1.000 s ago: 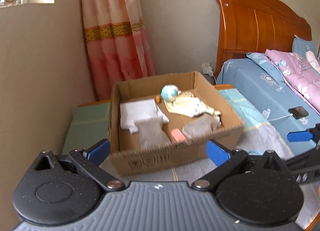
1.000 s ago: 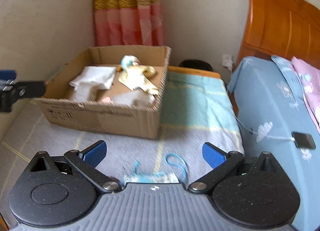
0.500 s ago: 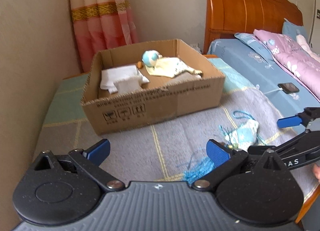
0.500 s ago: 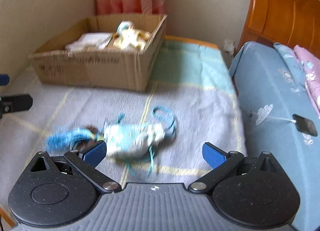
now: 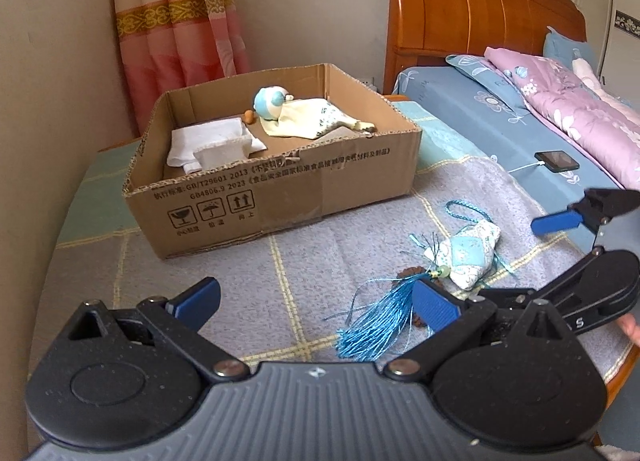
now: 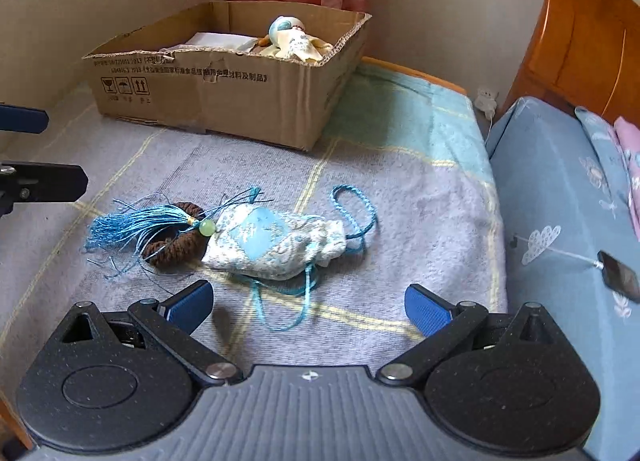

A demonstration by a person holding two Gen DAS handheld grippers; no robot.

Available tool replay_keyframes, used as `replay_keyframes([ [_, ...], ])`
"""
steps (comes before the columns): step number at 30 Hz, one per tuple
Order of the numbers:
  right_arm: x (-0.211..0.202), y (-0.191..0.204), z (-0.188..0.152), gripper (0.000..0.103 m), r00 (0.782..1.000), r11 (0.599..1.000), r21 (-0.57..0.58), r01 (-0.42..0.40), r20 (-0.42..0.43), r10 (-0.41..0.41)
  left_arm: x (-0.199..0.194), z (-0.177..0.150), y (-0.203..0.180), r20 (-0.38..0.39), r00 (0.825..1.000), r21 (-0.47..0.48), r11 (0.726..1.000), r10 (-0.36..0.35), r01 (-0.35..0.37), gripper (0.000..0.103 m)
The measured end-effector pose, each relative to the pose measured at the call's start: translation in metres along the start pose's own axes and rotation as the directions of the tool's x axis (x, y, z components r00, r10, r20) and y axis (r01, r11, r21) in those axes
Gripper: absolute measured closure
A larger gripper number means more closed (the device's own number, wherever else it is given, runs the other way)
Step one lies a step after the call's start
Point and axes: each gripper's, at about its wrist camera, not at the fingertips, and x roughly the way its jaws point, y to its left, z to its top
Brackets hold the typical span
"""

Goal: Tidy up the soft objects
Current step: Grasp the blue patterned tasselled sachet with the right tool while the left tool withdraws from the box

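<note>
A: What's on the left?

B: The cardboard box [image 6: 224, 89], with soft toys and cloths inside. The left gripper [image 5: 316, 303] is wide open, holding nothing.

A: And in the middle?

B: The blue tassel [image 6: 136, 227] lies over a brown hair tie [image 6: 176, 251], touching the little pouch [image 6: 276, 247] on the blanket [image 6: 420, 197].

A: And the right gripper [image 6: 308, 307]?

B: Wide open too, just in front of the pouch.

A: What could go wrong?

B: I think the long strings might snag, or the hair tie might come along too.

Grey checked blanket [image 6: 400, 201] with cardboard box [image 6: 224, 101], blue sachet [image 6: 280, 245], brown hair tie [image 6: 176, 249].
</note>
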Motion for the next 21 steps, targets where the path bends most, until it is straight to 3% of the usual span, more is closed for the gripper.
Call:
replay_keyframes([
  [11,0.031,0.003,0.034,0.000,1.000,0.993,-0.114,-0.001,0.026,0.004,0.005,-0.003,0.003,-0.019,1.000,-0.015,1.000,0.005,-0.005,0.001],
  [16,0.049,-0.006,0.050,0.000,1.000,0.997,-0.071,-0.022,0.020,0.024,0.009,-0.002,0.004,-0.028,1.000,-0.016,1.000,0.004,-0.004,0.001],
  [21,0.056,-0.023,0.060,0.000,0.999,0.999,-0.021,0.033,0.022,-0.033,0.013,-0.002,0.005,-0.037,0.999,-0.021,1.000,0.000,-0.001,0.001],
])
